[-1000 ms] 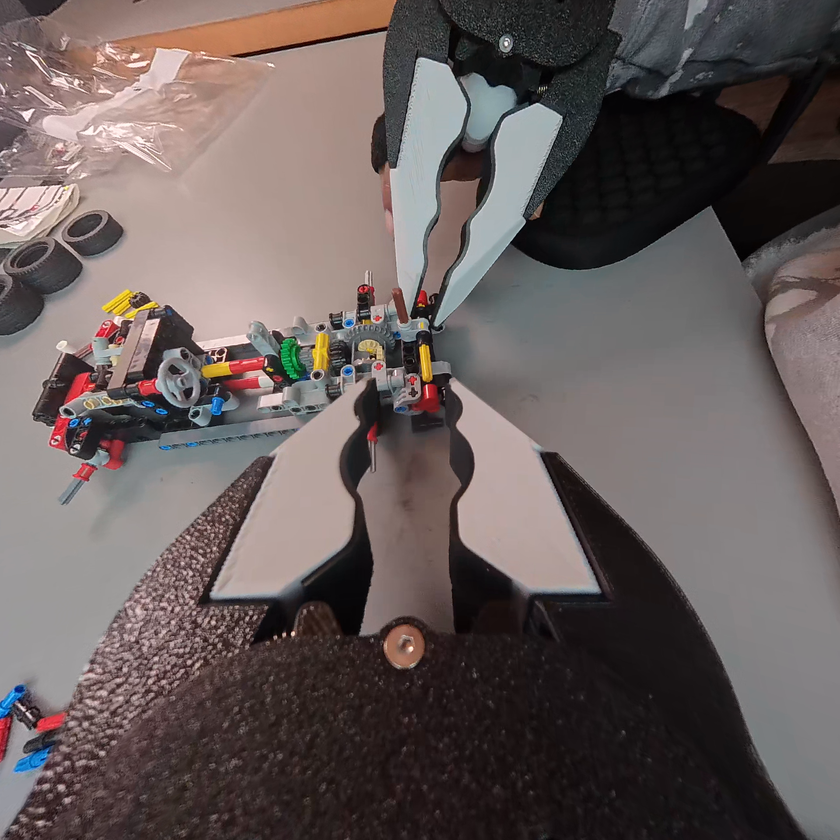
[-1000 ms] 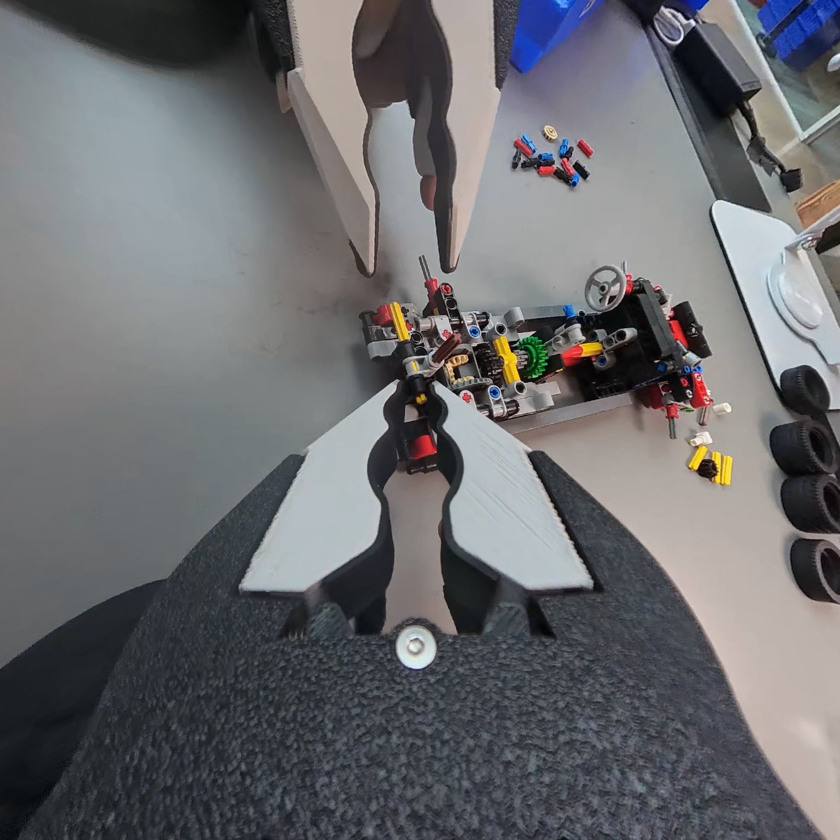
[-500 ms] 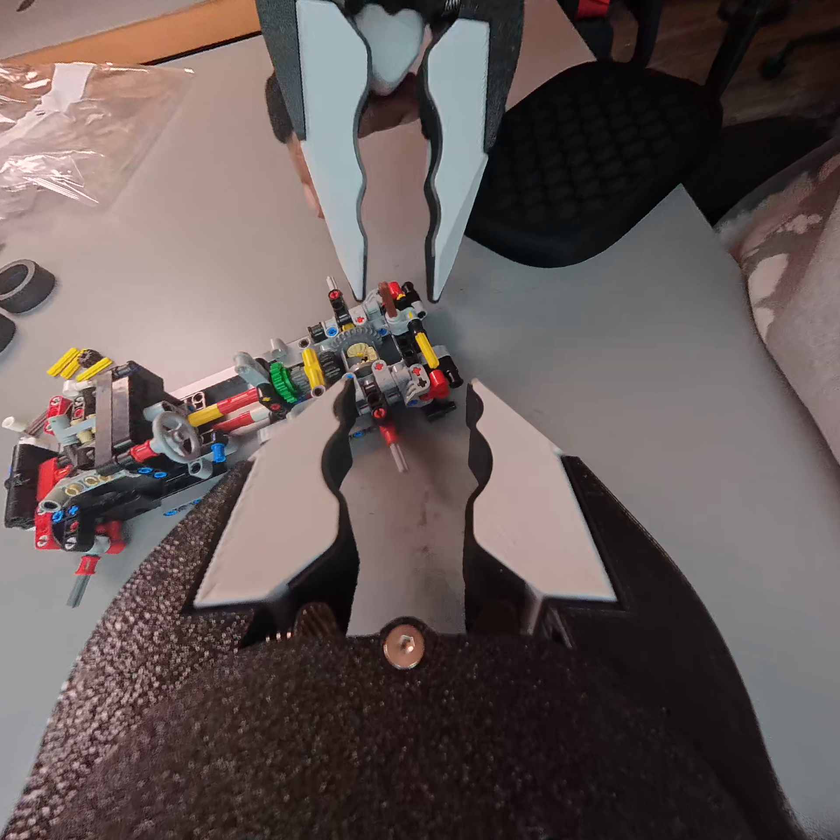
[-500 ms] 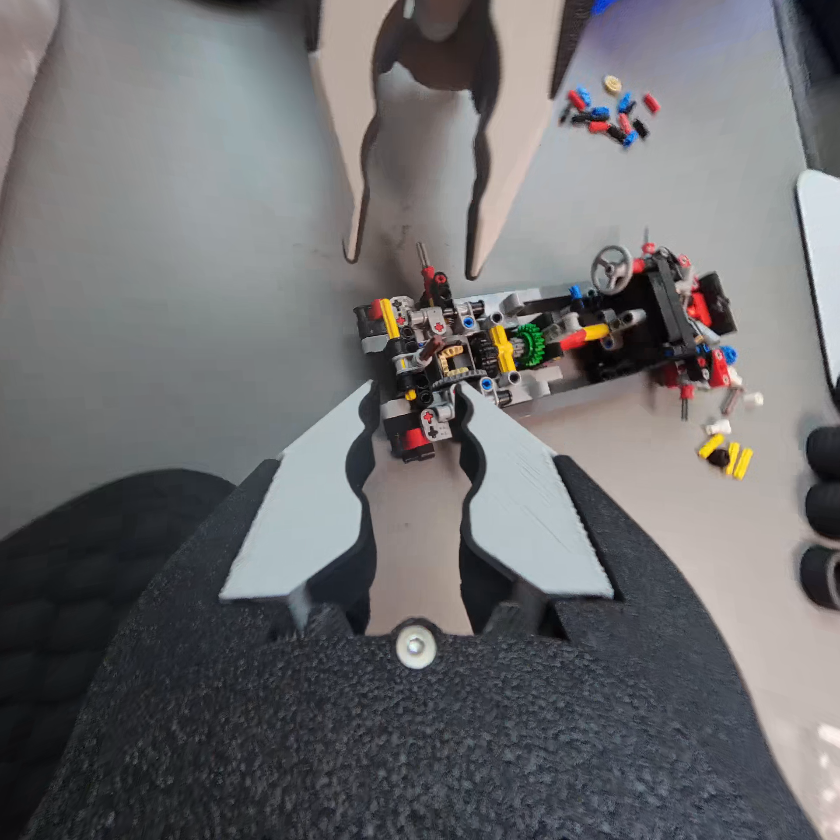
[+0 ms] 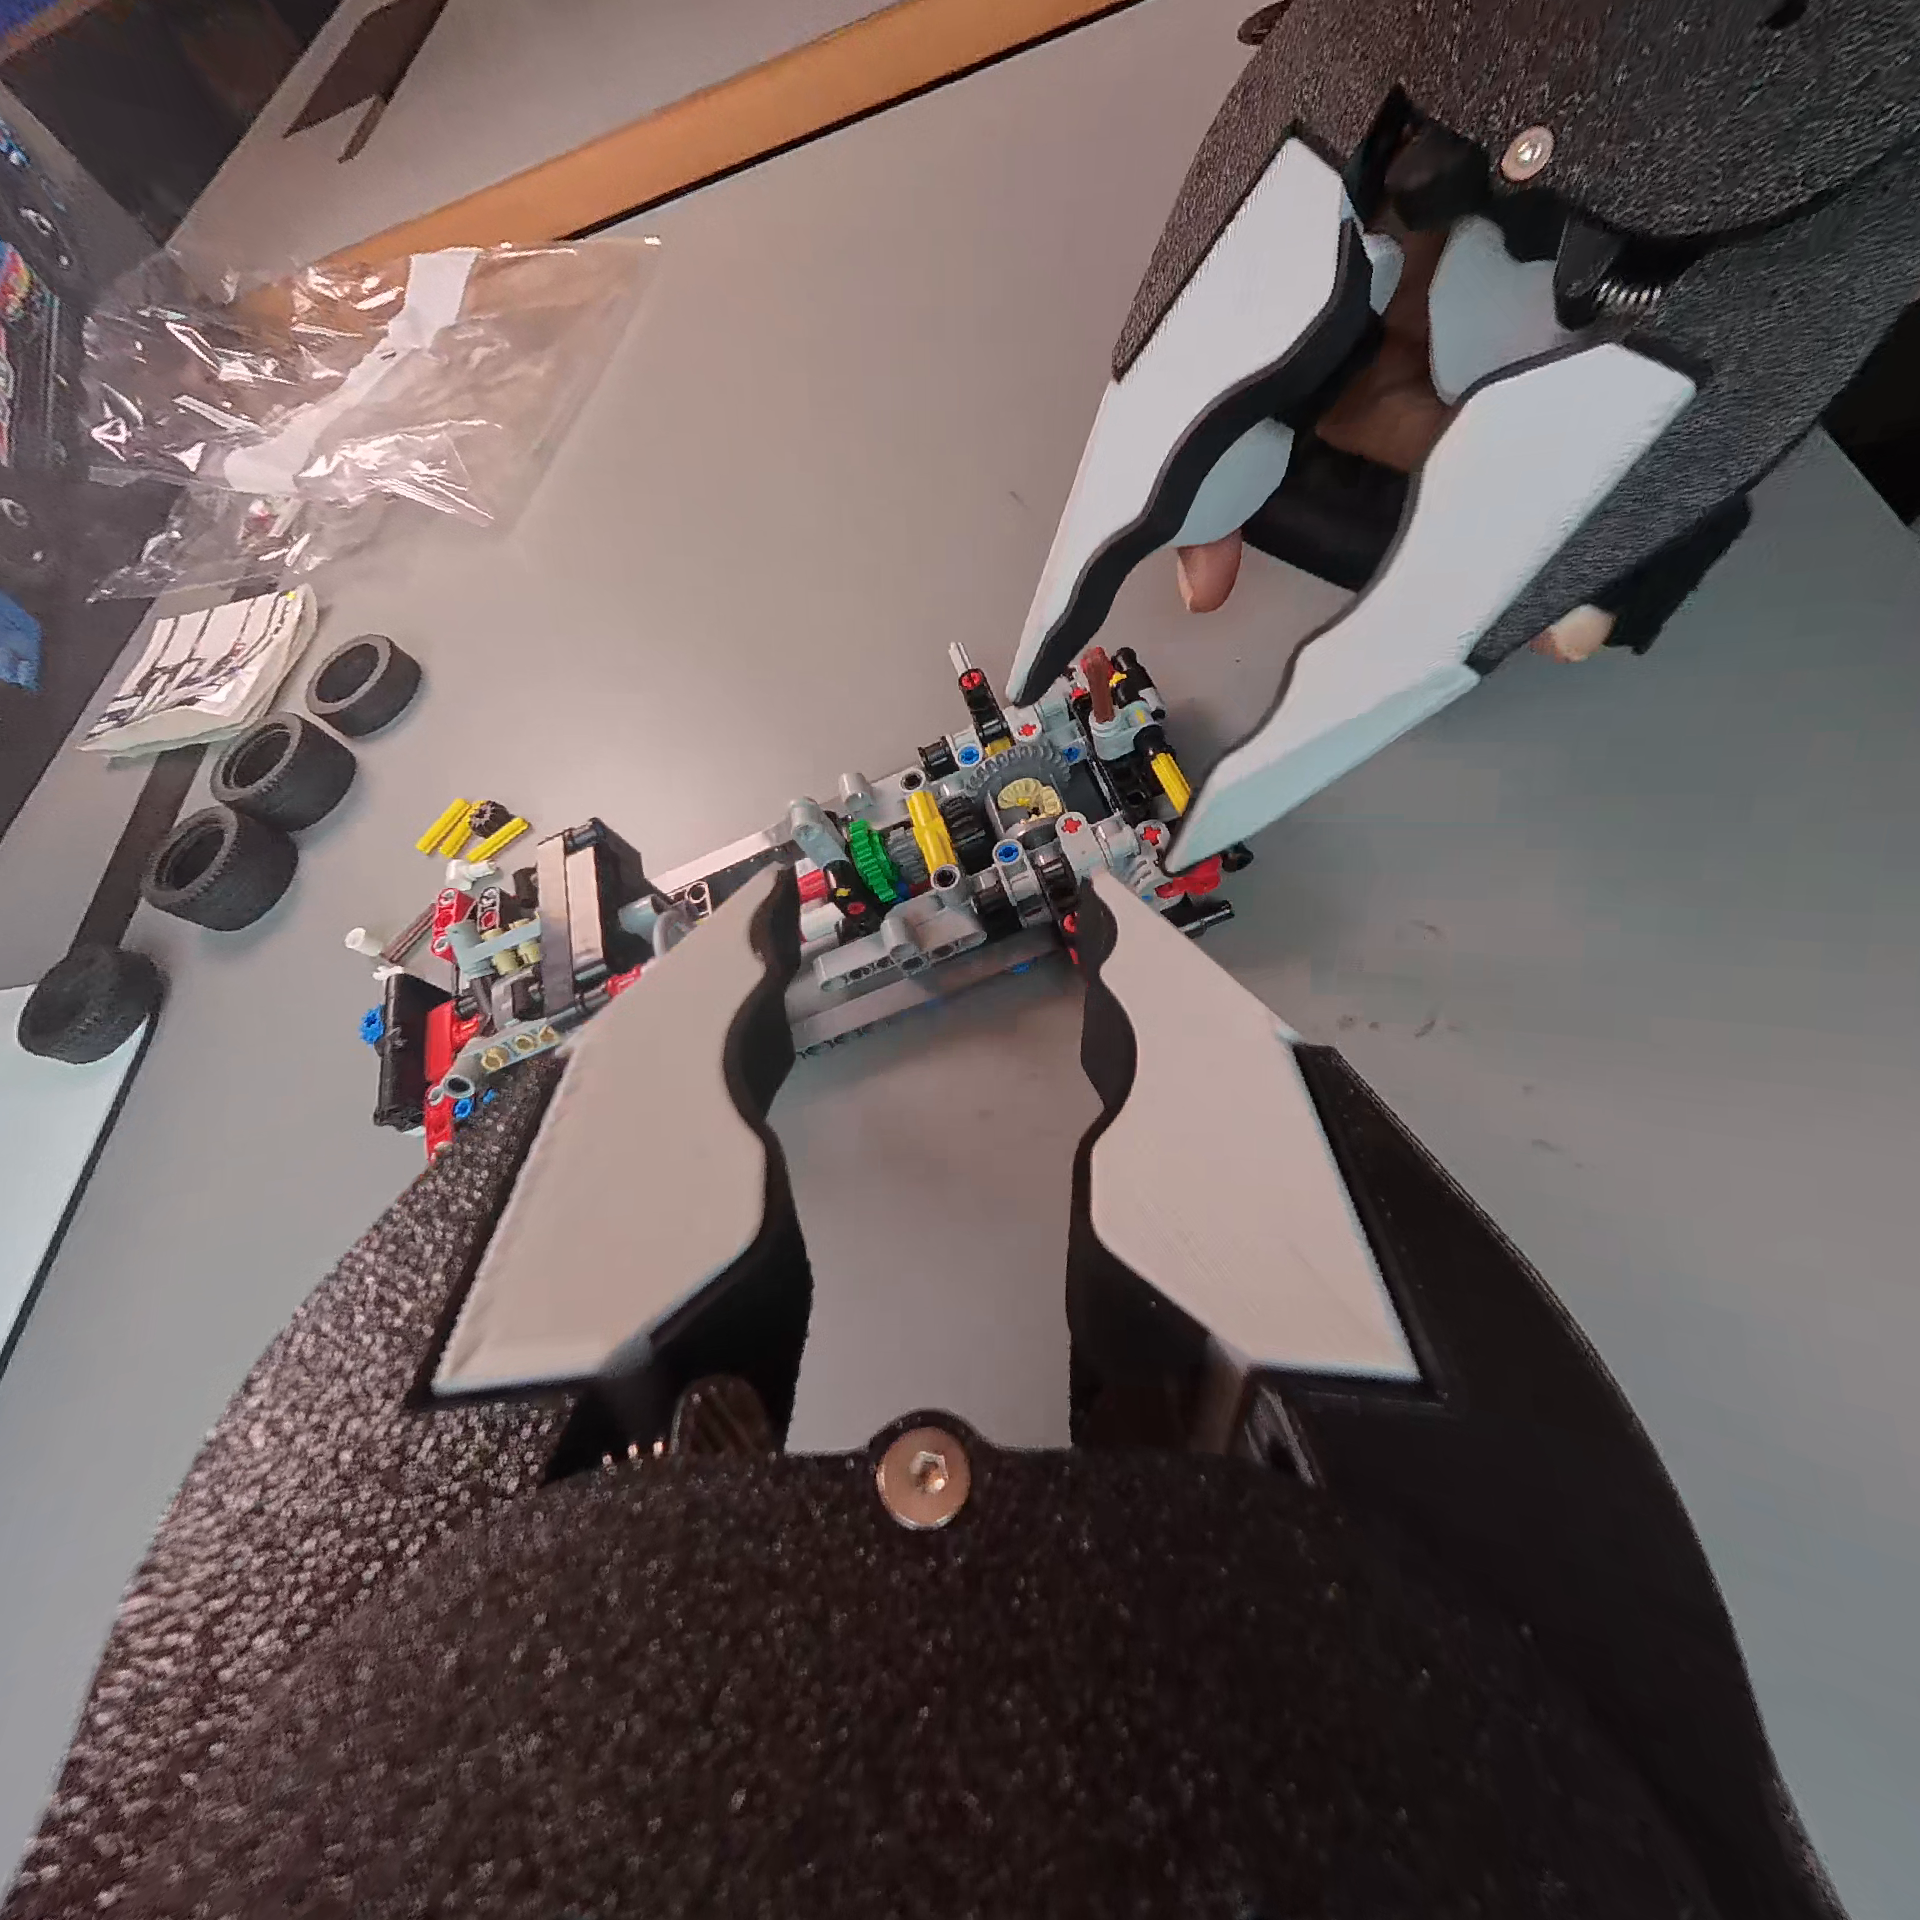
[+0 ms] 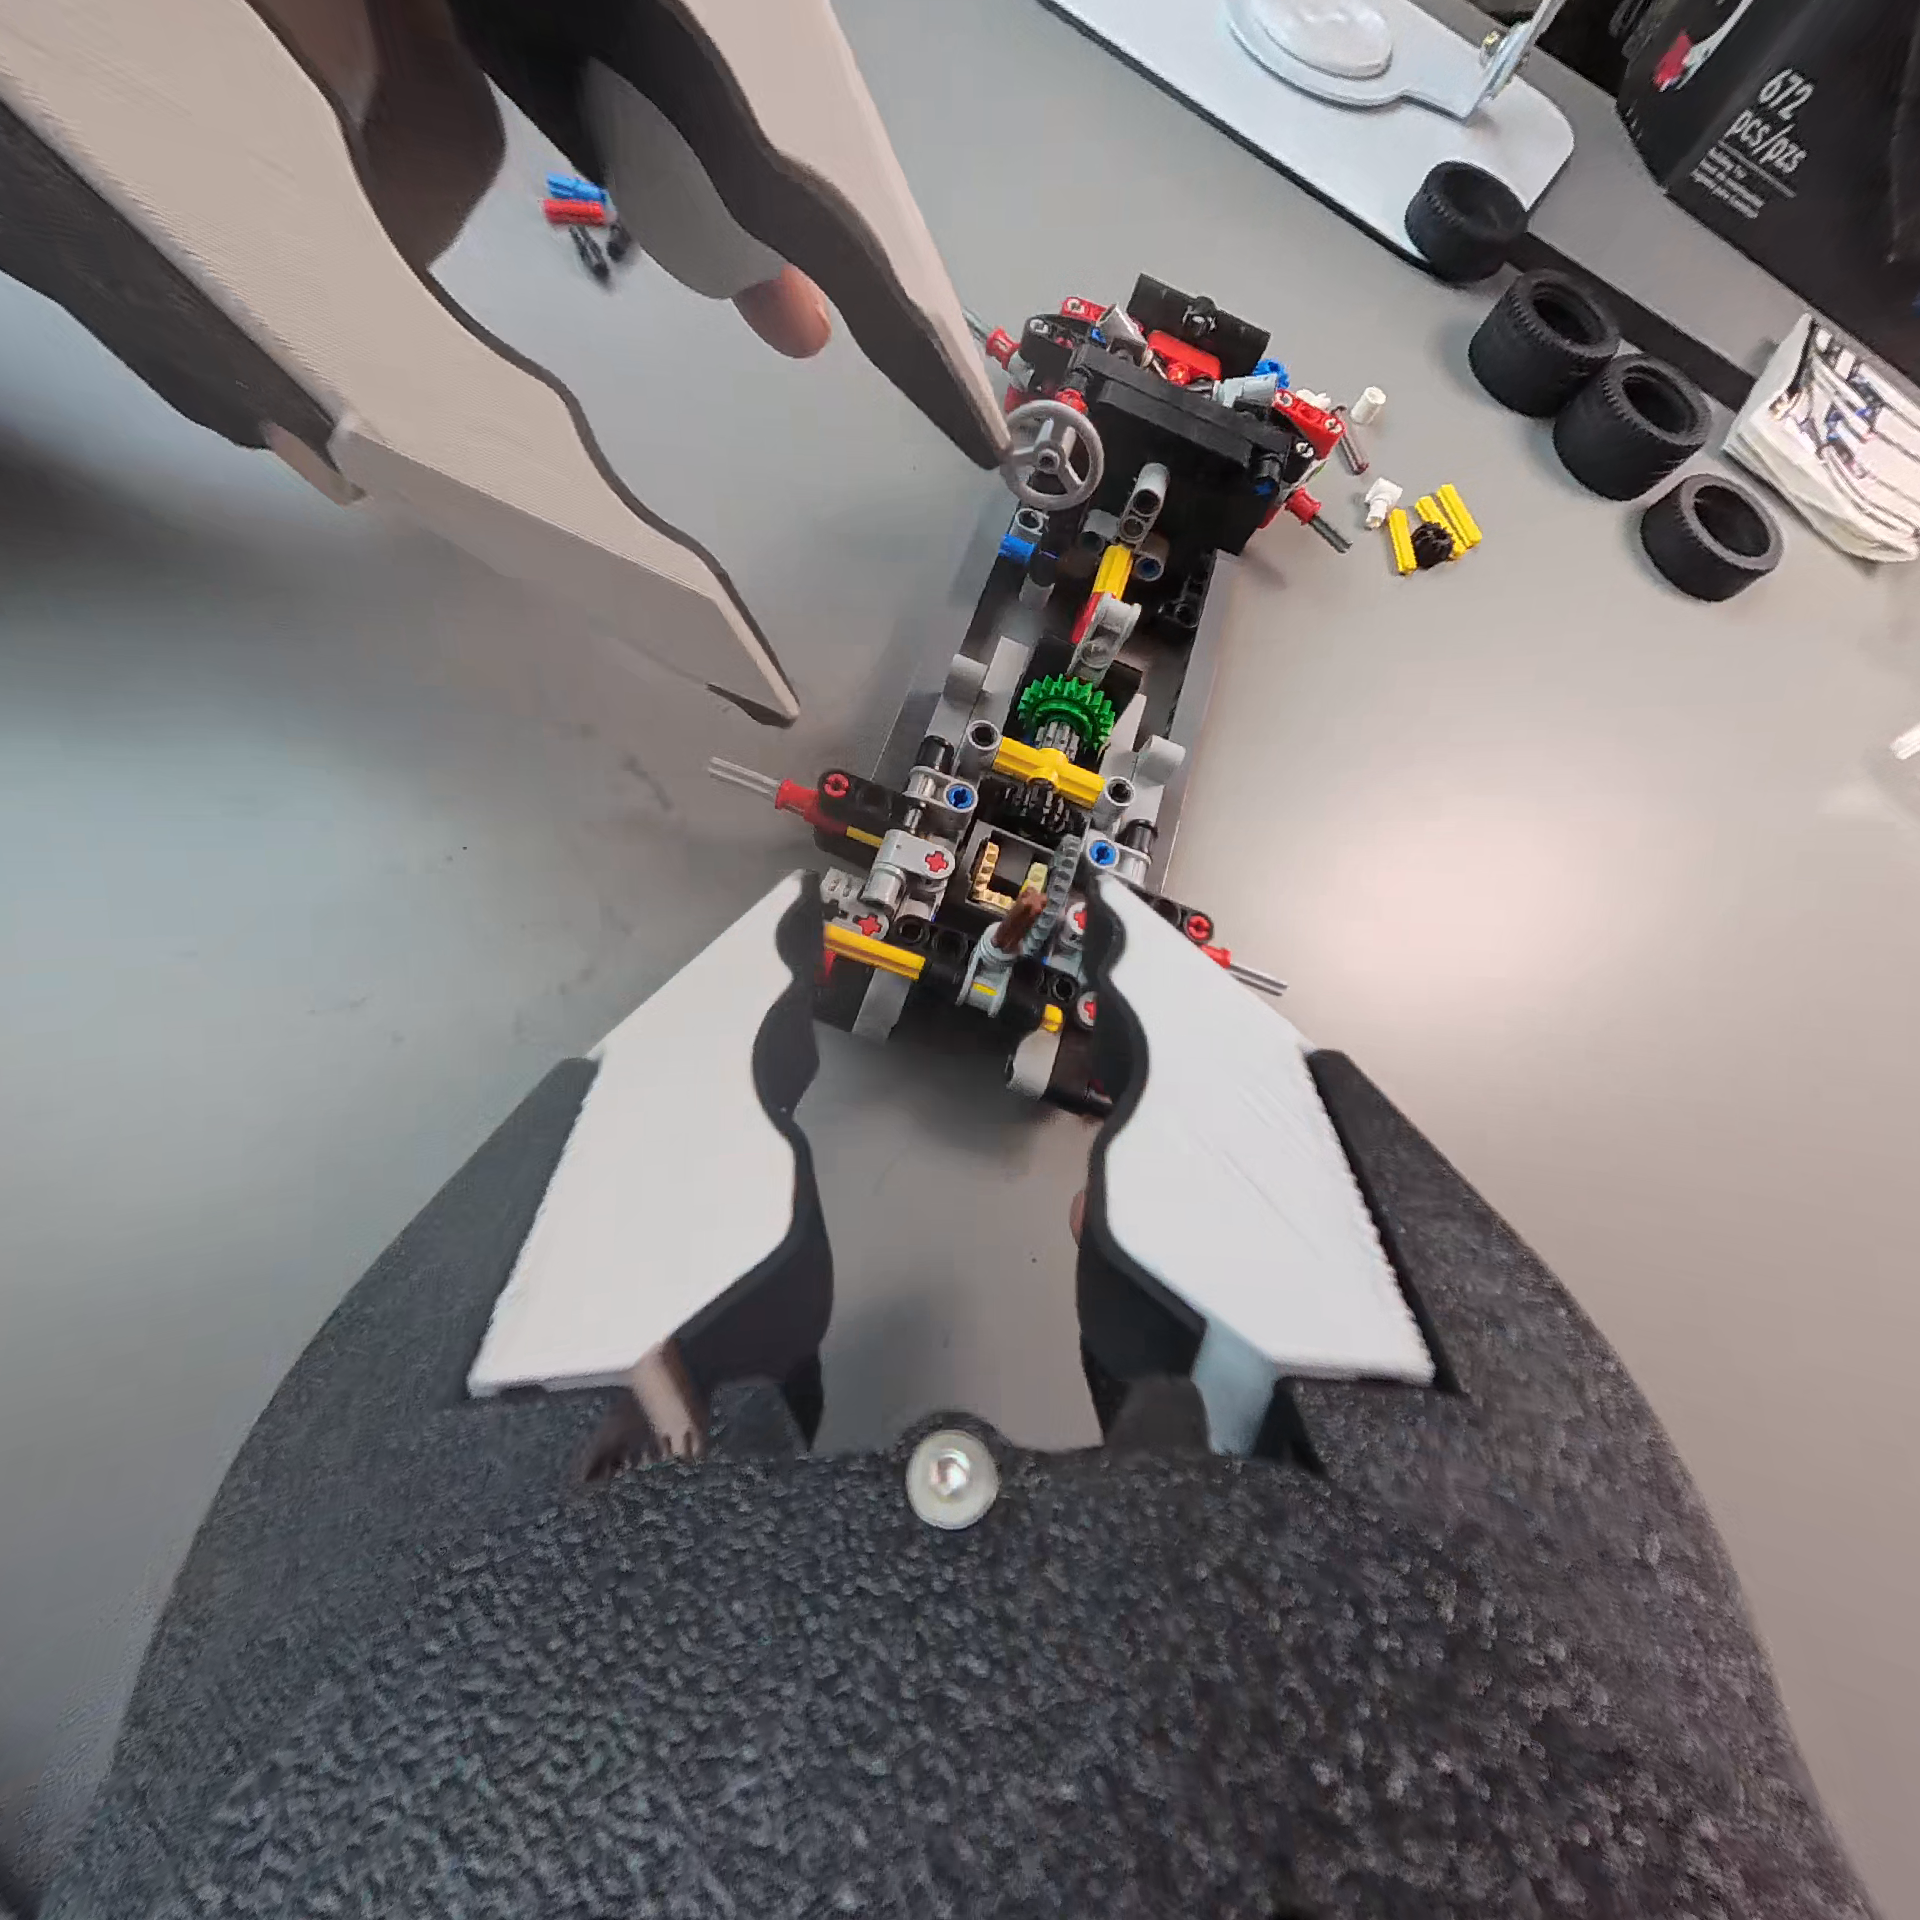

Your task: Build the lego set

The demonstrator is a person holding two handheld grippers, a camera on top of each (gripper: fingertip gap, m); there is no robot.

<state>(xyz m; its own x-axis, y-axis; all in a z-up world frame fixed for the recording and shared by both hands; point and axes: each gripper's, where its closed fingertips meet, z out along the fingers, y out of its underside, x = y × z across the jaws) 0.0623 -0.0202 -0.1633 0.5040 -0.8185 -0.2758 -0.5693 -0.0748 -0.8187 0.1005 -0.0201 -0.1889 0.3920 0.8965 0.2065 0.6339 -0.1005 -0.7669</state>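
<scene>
Clear plastic bag (image 5: 343,405) at 10 o'clock on the grey table (image 5: 831,468), small white bits inside, hard to tell. Four black tyres (image 5: 281,769) below it. Lego chassis (image 5: 935,873) at centre. Left gripper (image 5: 925,904) jaws apart beside its side; right gripper (image 6: 951,914) jaws apart, straddling its rear end.
</scene>
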